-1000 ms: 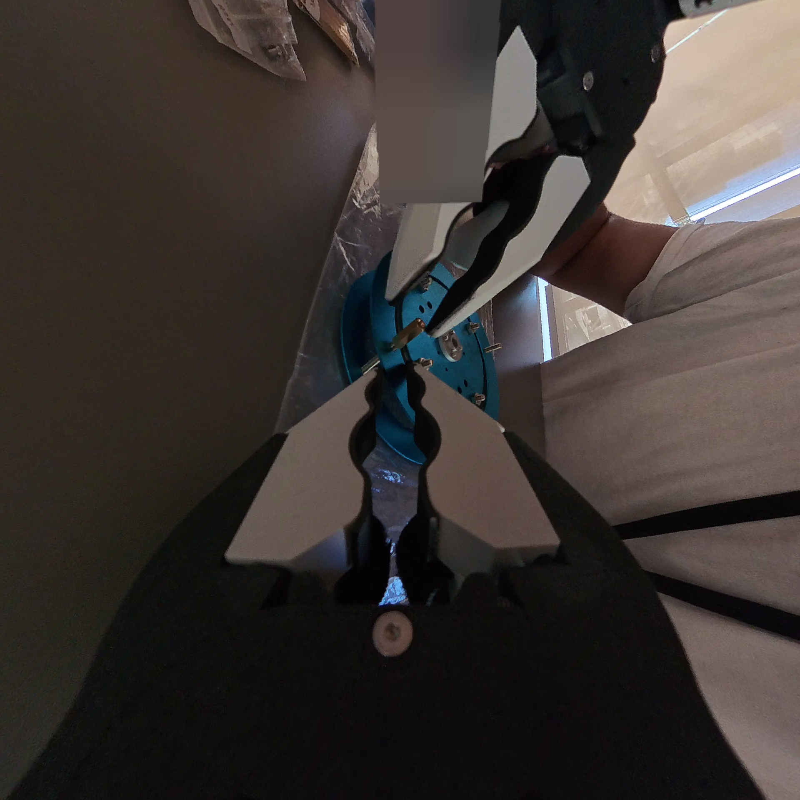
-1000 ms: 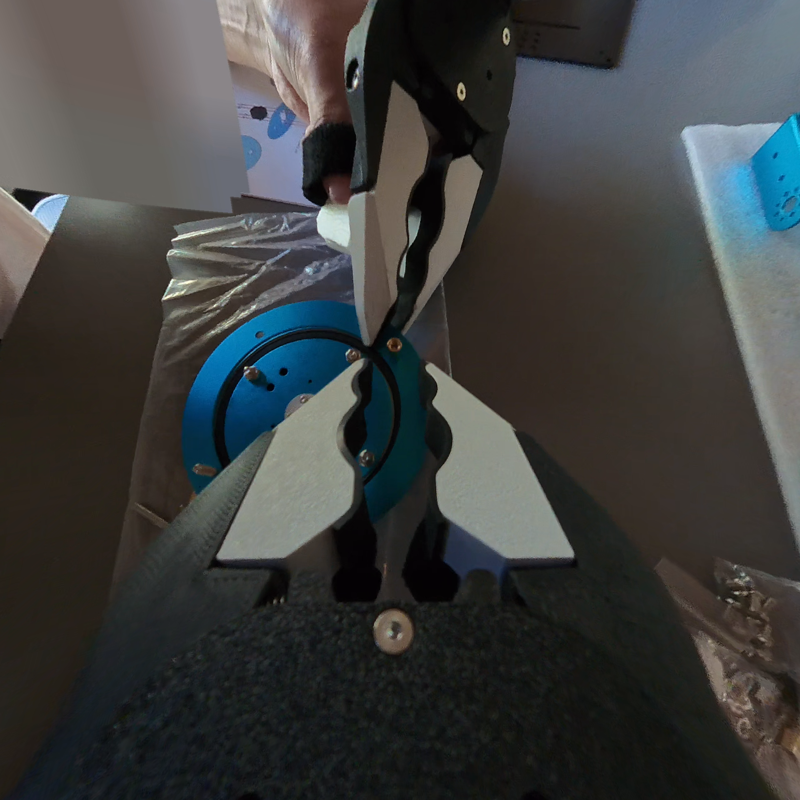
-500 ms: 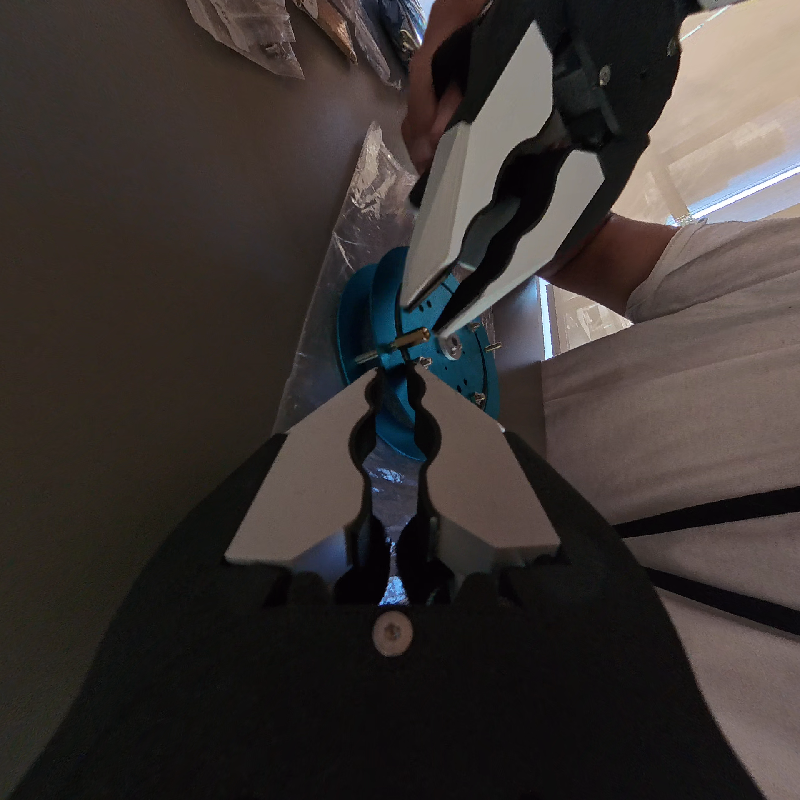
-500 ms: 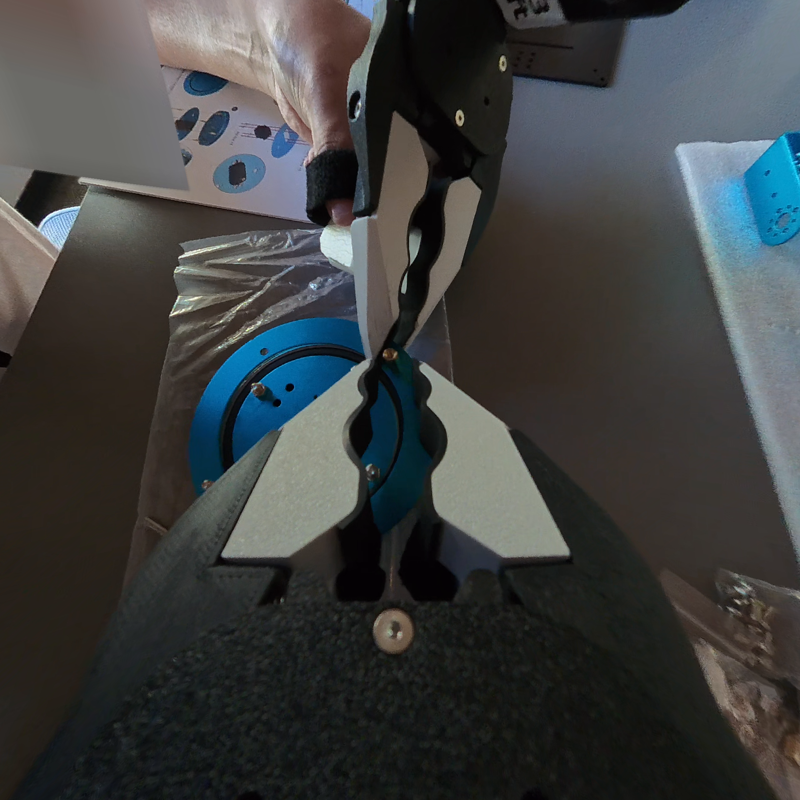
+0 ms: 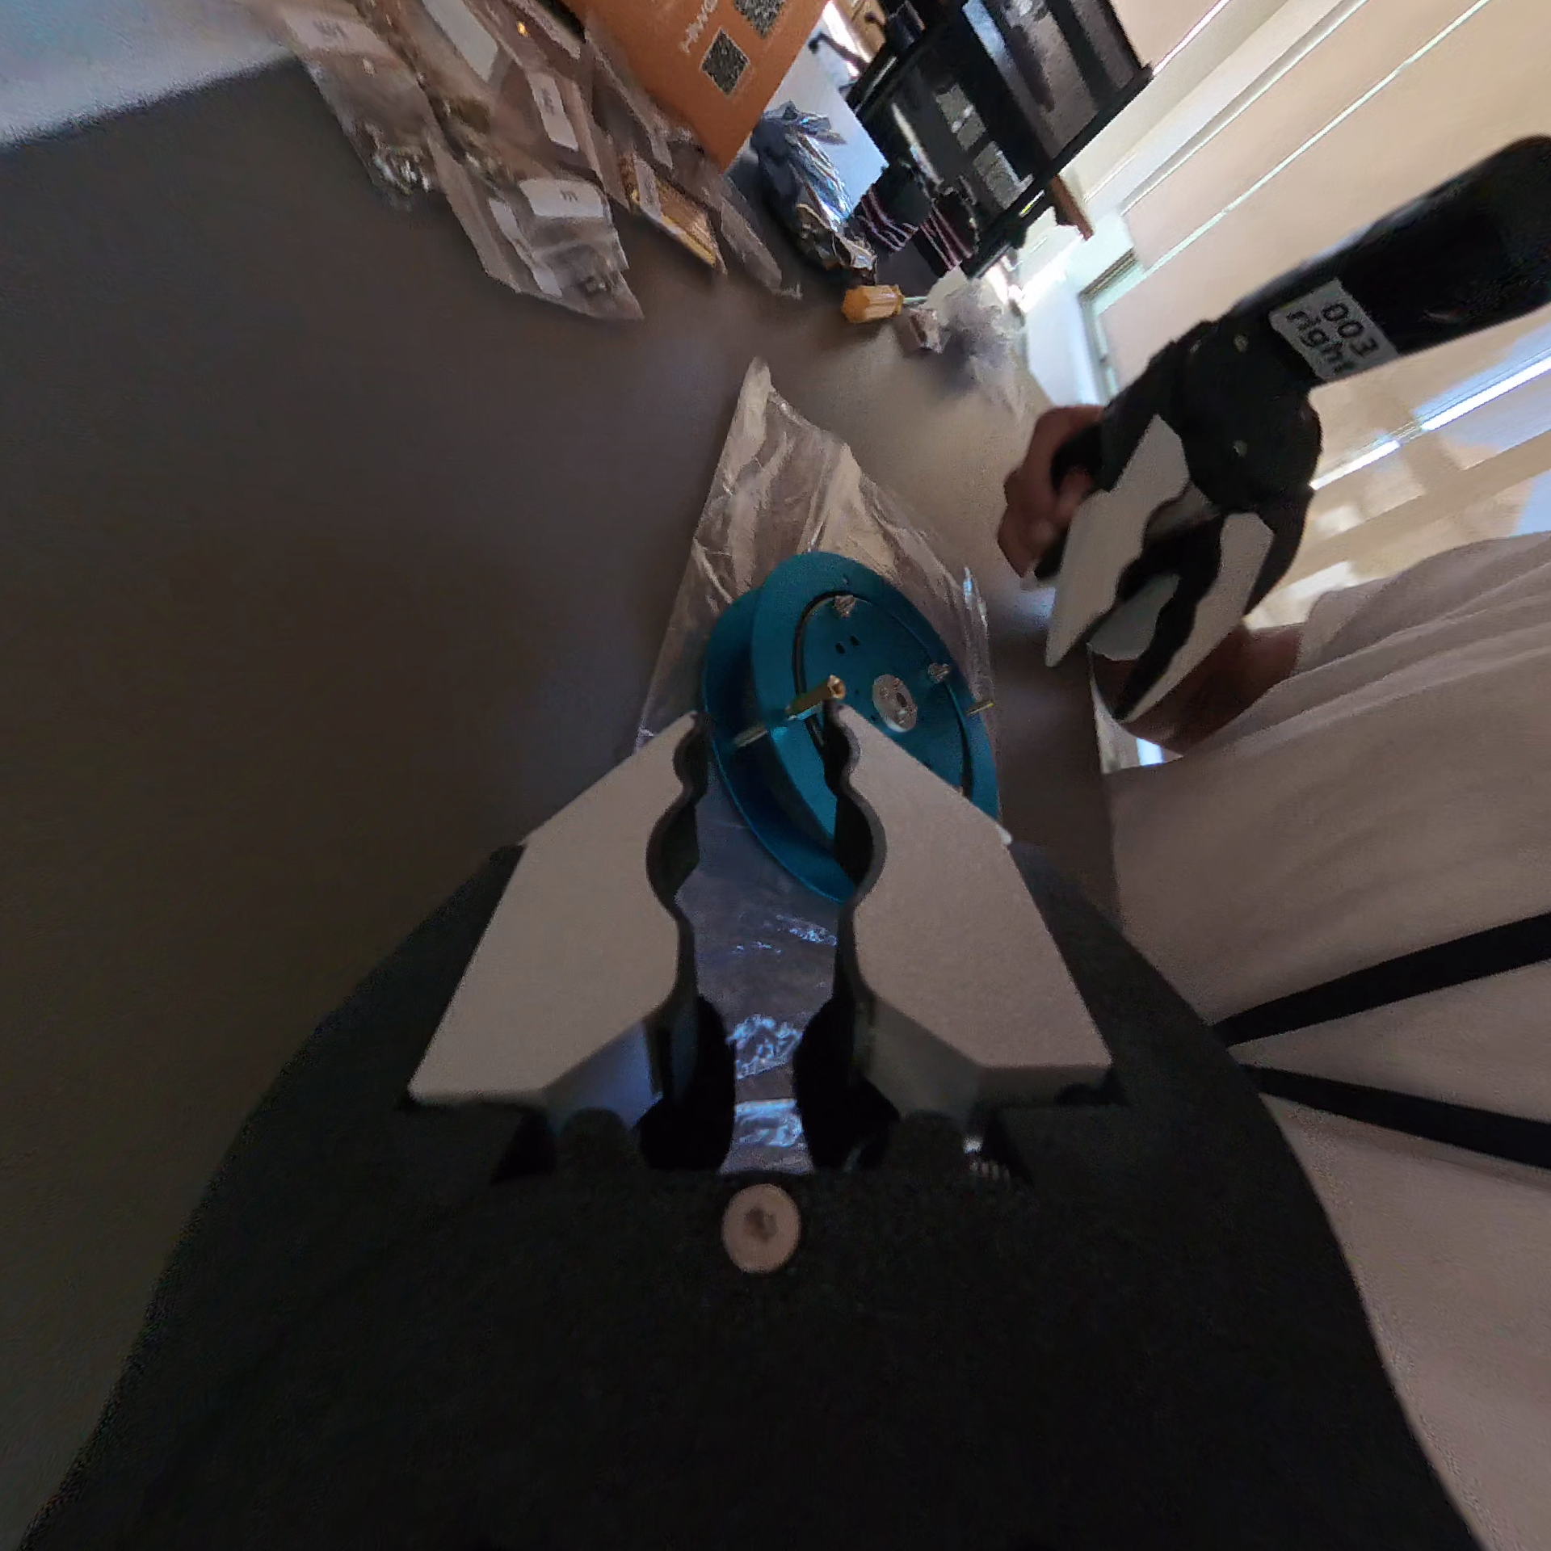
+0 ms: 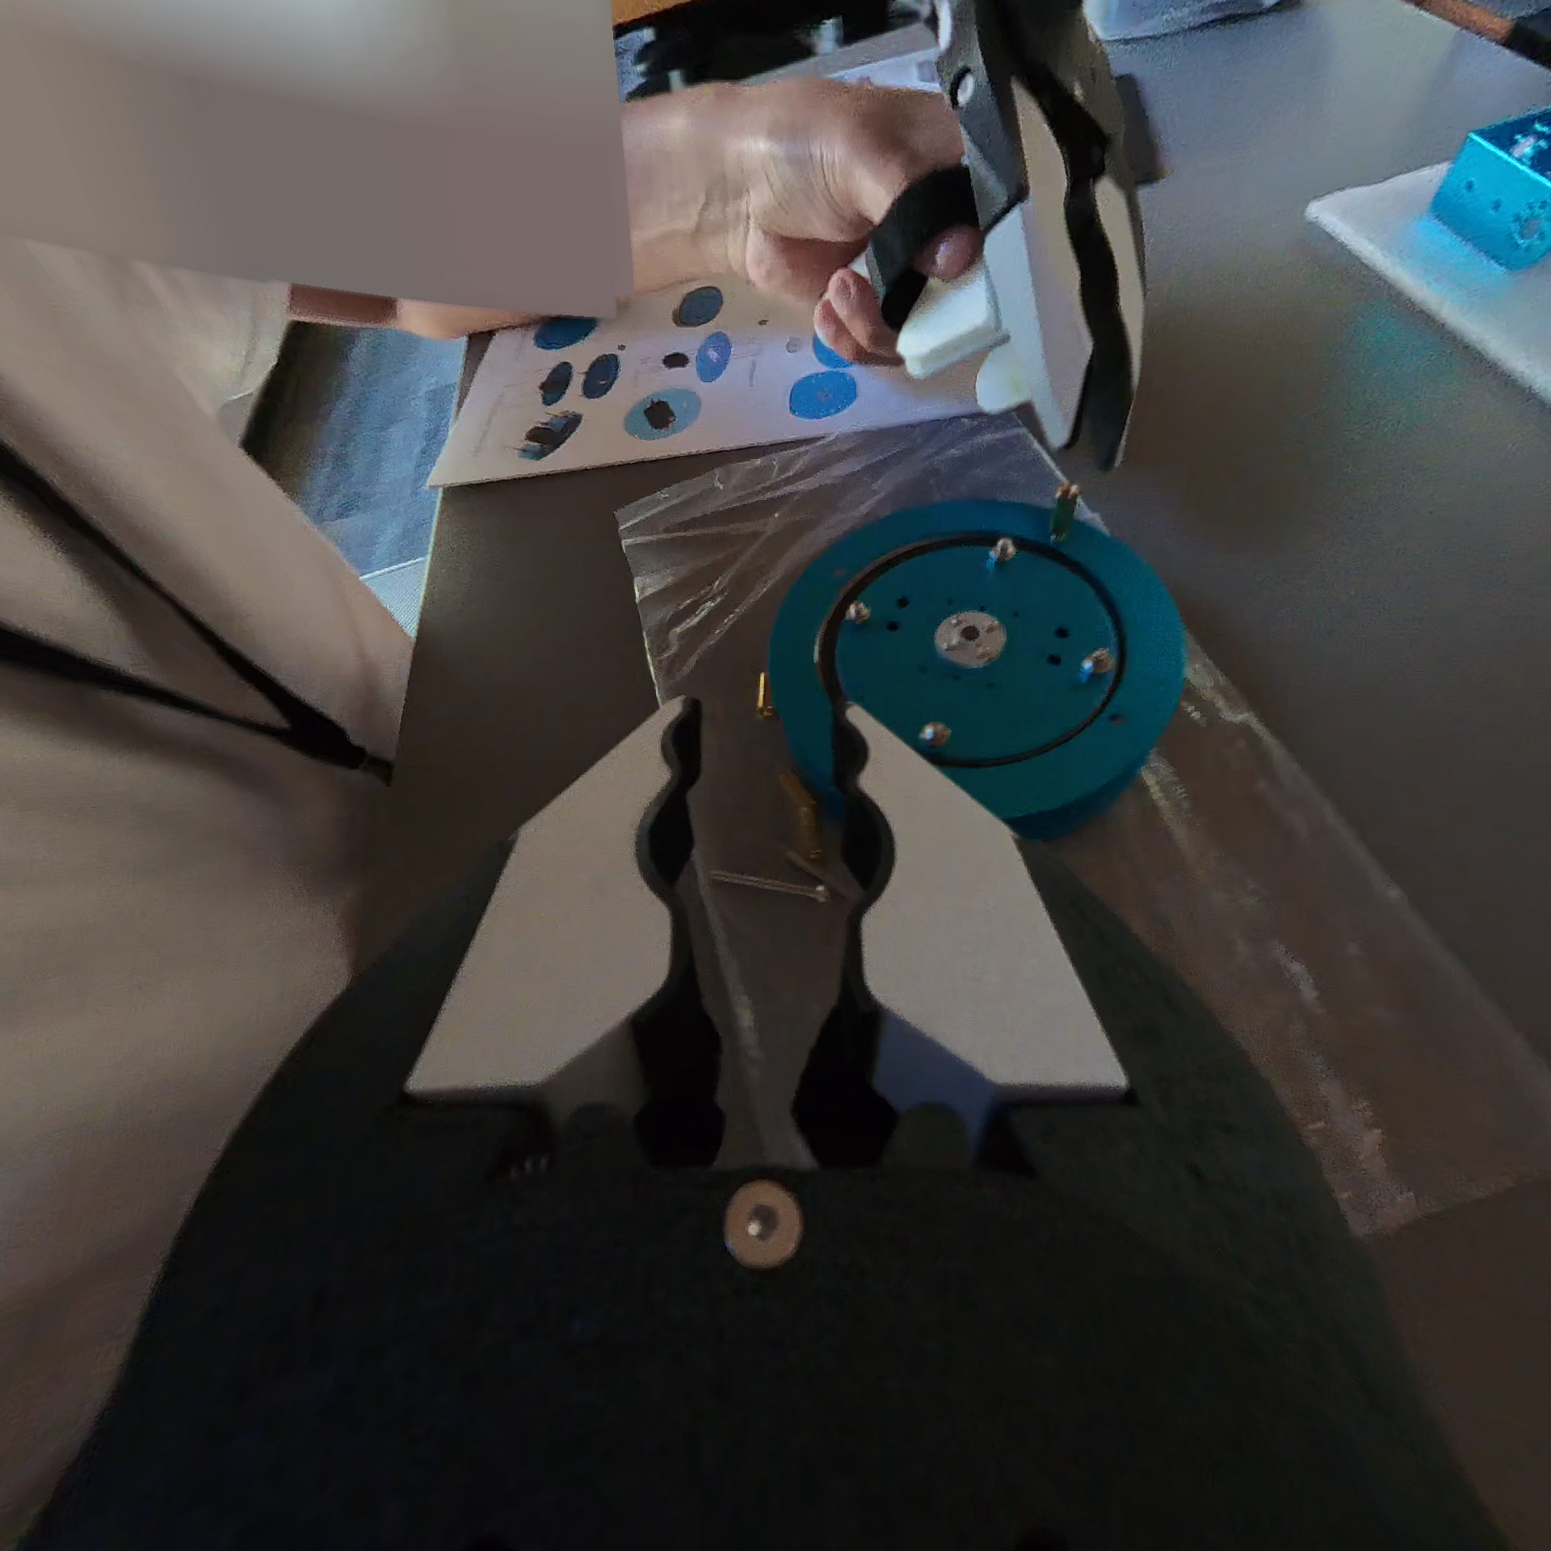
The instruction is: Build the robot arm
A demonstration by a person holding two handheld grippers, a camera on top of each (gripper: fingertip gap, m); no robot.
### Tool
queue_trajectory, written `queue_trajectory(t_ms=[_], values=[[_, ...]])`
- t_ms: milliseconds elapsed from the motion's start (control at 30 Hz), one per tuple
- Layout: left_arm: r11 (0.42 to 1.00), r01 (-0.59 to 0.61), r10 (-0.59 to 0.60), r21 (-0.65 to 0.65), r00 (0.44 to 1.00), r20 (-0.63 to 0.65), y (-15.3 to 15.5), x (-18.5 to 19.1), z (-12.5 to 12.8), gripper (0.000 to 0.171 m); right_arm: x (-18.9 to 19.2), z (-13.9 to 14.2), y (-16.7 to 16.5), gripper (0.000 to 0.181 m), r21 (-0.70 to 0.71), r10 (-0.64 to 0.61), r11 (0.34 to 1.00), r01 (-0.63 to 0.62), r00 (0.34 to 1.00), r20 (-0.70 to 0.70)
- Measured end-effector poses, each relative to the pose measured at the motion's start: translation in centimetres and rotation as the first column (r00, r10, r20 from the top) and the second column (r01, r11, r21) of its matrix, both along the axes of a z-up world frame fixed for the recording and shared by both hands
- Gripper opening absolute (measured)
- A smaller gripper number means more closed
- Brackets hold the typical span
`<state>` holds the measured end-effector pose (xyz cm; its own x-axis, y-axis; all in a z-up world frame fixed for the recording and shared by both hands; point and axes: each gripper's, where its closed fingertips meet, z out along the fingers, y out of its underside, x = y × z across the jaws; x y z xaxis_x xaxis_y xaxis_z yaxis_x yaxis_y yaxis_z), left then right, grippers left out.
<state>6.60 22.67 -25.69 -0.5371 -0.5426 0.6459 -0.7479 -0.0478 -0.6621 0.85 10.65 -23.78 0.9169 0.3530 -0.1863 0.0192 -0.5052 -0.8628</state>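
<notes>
A blue round disc (image 6: pixel 982 663) with small screws and a silver hub lies on a clear plastic bag (image 6: pixel 755 520) on the dark table. One brass standoff (image 6: pixel 1064 512) stands at its far rim. My right gripper (image 6: pixel 768 713) is open and empty, over the bag just left of the disc, above loose brass standoffs (image 6: pixel 807 827) and a long screw (image 6: pixel 772 883). My left gripper (image 5: pixel 765 722) is open and empty, its fingers either side of the disc's (image 5: pixel 848 713) edge and the standoff (image 5: pixel 818 701). In the right wrist view it (image 6: pixel 1087 449) hangs above the disc's far side, apart from it.
Bags of small parts (image 5: pixel 537 210) and an orange box (image 5: pixel 713 67) lie at the table's far end. A printed sheet (image 6: pixel 671 394) lies beside the bag. A blue bracket (image 6: pixel 1502 201) sits on white foam. The person's torso (image 6: pixel 168 755) is close by. From the right gripper's tips to the blue round disc (image 6: pixel 982 663) is close to 6 cm. My left wrist view (image 5: pixel 901 673) looks at it from another angle. My left tips are about 15 cm from the long screw (image 6: pixel 772 883), my right tips only 6 cm.
Both grippers have drawn back from the disc and opened wider. The left let go of the disc's rim. The right swung away toward the person. The standoff stays standing on the disc.
</notes>
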Motion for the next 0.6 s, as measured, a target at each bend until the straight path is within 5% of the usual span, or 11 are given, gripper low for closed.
queue_trajectory(t_ms=[233,600], values=[[0.987,0.035,-0.075,0.155,0.964,0.256,0.2,-1.3,3.5,0.026,-0.5,-4.8,-1.3,0.021,-0.129,-0.192,0.966,0.226,0.954,0.231],[0.947,0.224,-0.299,0.23,0.879,0.372,-3.5,-5.1,4.6,0.026,1.0,-6.2,-0.2,0.006,-0.202,-0.128,0.958,0.204,0.933,0.336]])
